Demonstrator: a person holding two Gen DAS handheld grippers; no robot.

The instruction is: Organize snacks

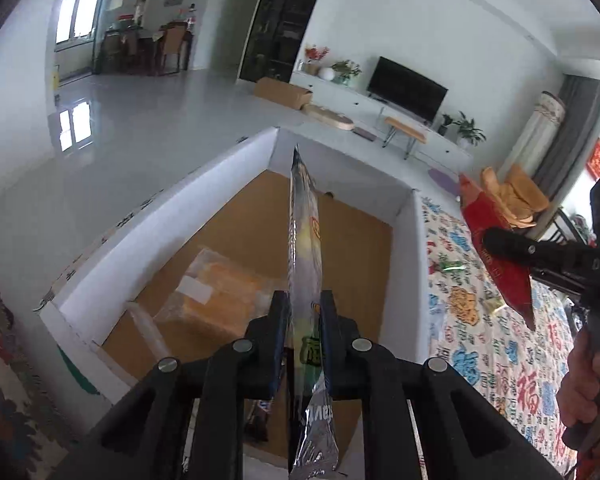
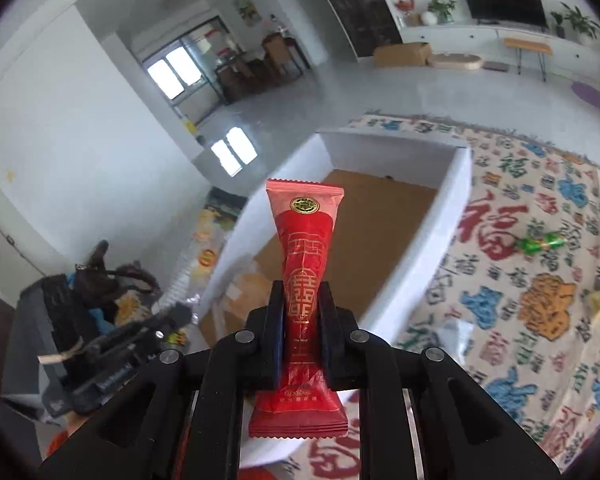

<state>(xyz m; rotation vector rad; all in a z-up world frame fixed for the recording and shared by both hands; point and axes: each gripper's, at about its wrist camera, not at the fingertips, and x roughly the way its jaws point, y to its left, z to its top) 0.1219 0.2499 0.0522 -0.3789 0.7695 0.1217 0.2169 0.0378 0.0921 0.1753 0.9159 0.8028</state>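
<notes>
Patterned cloth [image 2: 540, 280] underlies our white open box [image 1: 236, 160]. Our left gripper [image 1: 304, 320] clamps a silvery foil packet [image 1: 305, 248] edge-on, pointing forward over it; our right gripper [image 2: 300, 312] pinches a red packet [image 2: 305, 248], pointing forward.

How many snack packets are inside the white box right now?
1 that I can see: an orange packet lying on the white box floor, near its left wall. The grippers and held snacks may hide others.
</notes>
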